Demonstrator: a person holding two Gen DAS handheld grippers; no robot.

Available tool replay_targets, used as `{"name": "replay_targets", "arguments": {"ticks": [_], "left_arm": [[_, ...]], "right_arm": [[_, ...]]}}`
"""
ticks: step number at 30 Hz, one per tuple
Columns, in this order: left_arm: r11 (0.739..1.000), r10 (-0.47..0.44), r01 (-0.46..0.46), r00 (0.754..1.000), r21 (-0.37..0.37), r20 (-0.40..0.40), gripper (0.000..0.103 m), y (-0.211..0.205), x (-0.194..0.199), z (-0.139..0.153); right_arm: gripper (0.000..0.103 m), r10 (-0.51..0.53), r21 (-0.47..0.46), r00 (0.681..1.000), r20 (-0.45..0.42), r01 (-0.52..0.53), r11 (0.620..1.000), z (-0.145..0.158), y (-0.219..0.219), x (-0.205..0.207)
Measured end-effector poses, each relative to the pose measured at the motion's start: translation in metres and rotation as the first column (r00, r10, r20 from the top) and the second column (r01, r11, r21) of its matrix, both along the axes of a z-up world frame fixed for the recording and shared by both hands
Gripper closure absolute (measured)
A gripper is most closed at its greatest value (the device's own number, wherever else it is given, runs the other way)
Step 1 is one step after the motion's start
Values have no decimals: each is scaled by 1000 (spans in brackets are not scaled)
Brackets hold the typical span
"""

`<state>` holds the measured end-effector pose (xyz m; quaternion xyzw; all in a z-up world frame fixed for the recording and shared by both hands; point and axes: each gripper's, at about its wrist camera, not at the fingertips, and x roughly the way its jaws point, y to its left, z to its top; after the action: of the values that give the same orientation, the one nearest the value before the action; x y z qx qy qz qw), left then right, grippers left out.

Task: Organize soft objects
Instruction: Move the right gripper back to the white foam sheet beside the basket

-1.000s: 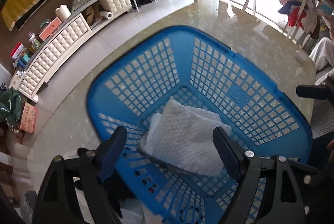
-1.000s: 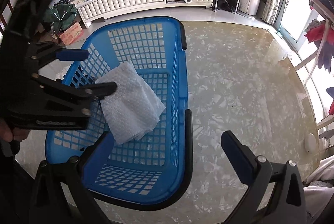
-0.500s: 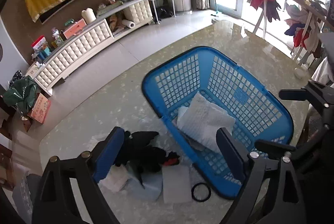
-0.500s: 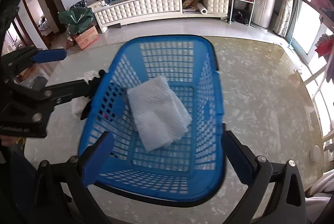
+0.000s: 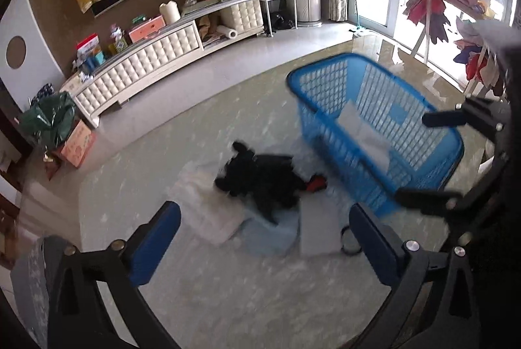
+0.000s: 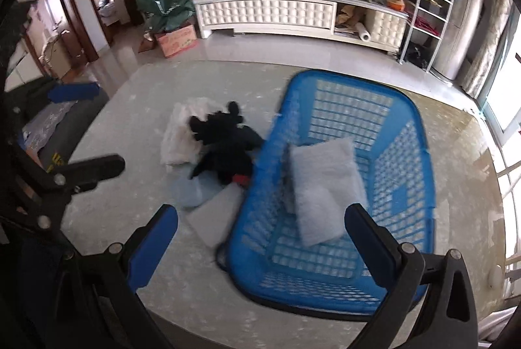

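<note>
A white quilted cloth (image 6: 322, 189) is seen lying in the blue plastic lattice basket (image 6: 420, 153), evidently sorted. Both the left tool (image 5: 263, 238), just opened wider, and the right tool (image 6: 260, 235) are held open and empty, presumably for the black garment (image 5: 260, 179) on the counter (image 5: 228, 300).

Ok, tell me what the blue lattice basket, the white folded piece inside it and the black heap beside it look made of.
Blue lattice basket: moulded plastic, smooth; its grid walls hold their shape. White folded piece: soft cloth or padding with a dimpled surface, possibly quilted; blur leaves it open. Black heap: matte fabric, limp and crumpled on the table.
</note>
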<state>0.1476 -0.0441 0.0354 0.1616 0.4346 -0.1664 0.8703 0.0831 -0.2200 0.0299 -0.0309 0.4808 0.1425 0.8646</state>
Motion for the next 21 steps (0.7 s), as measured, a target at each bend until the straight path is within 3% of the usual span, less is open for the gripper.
{"name": "replay_targets", "arguments": {"ticks": [11,16,21], "left_arm": [[999,15,-17,998,-36,-54,0,64,-33,-24],[993,4,-16,995,-120,-104,0,85,-39,-39],[991,80,-92,990,-99,-120,0,104,-36,-54]], "right_arm": [[0,80,42,997,-16,-79,996,-11,58,-17],[0,131,44,991,-9,-130,991,-14,84,-12],[0,143,78,988,-63,-138,987,-28,102,-2]]}}
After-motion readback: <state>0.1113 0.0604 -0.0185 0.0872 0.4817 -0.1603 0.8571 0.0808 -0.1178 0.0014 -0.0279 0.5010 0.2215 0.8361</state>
